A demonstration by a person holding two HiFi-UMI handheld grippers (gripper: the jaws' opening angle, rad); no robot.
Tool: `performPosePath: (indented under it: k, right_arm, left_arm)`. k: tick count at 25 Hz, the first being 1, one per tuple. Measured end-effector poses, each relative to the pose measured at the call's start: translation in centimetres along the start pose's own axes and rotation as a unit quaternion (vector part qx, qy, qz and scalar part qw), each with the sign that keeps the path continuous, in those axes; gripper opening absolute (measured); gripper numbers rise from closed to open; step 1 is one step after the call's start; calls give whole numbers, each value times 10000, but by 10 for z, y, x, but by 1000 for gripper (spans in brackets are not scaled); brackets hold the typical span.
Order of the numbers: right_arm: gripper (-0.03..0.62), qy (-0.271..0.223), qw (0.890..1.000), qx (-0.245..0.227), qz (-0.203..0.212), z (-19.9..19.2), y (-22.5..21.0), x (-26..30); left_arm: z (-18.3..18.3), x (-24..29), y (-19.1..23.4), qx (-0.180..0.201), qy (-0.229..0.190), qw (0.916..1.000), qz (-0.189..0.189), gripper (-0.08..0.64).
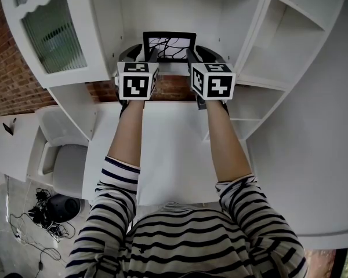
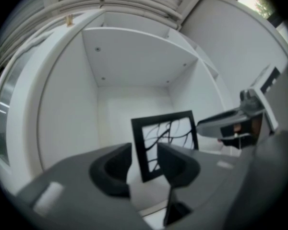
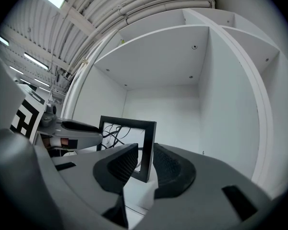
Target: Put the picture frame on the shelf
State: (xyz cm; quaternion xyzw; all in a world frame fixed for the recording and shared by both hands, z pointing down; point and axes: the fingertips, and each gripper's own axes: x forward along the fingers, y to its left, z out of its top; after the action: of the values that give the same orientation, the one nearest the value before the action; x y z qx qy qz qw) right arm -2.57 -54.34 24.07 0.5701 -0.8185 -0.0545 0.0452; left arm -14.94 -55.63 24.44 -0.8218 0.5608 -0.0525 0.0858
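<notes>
You hold two grippers, and between them there is one frame (image 1: 169,45). Your left gripper (image 2: 144,163) has its jaws a little apart. The frame's left edge stands in the gap with a sliver of room beside the outer jaw. Your right gripper (image 3: 145,161) has its jaws drawn in on the frame's right edge, which fills the gap. The frame stands upright and level inside the middle shelf (image 1: 174,69) compartment, facing you, just ahead of both marker cubes. You cannot tell whether its lower edge touches the shelf floor
</notes>
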Motion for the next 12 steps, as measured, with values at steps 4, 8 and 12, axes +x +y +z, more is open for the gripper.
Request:
performPosePath:
  k: [4, 8, 12]
  right_arm:
    - [69, -36, 10000, -3, 10, 0, 0, -3]
    - [69, -58, 10000, -5, 41, 1, 3, -7]
    - [69, -84, 9999, -27, 103, -1, 5, -11]
  left_arm:
    - [0, -4, 0, -42, -57, 10000, 3, 150]
    - [-2, -7, -1, -128, -44, 9999, -56, 150]
    - [0, -13, -1, -132, -135, 9998, -32, 150]
